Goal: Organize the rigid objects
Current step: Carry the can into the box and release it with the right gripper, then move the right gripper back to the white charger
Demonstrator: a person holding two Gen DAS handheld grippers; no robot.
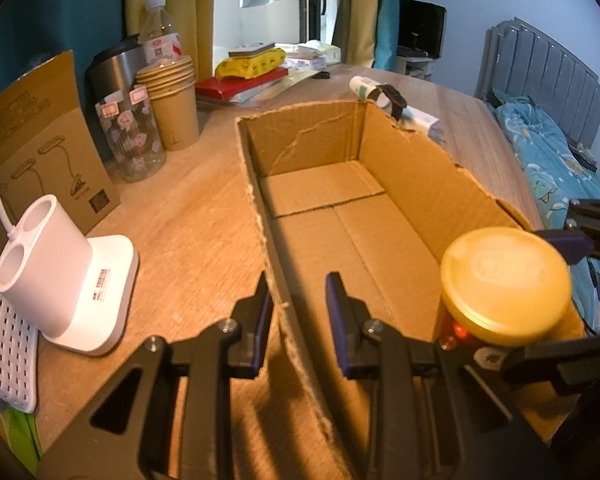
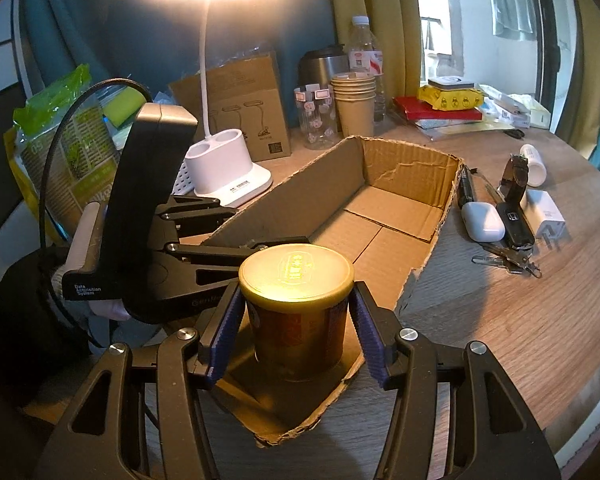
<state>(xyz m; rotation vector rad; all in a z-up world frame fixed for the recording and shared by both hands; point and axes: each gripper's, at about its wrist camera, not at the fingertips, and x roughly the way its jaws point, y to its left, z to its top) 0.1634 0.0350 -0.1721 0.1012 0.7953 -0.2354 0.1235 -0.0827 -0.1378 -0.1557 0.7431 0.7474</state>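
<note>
The jar (image 2: 298,312) is a squat cylinder with a flat, round, yellow lid (image 2: 296,270) bearing a faint embossed emblem; its body is brownish with red printing. It stands upright, long axis vertical, on the floor of the cardboard box (image 2: 404,200), at the near end.

My right tool (image 2: 298,334) brackets the jar: its blue ribbed pads (image 2: 226,336) sit just beside the jar's walls, but I cannot tell whether they touch it.

My left tool (image 1: 298,320) is part-open and straddles the box's left wall, one finger outside, one inside, holding nothing.

The box is long, open-topped corrugated board with torn, ragged edges. It lies on a wood-grain surface (image 2: 520,320). Beside it lie a white earbud case (image 2: 483,222), a car key (image 2: 514,226) and a white charger (image 2: 546,216).
</note>
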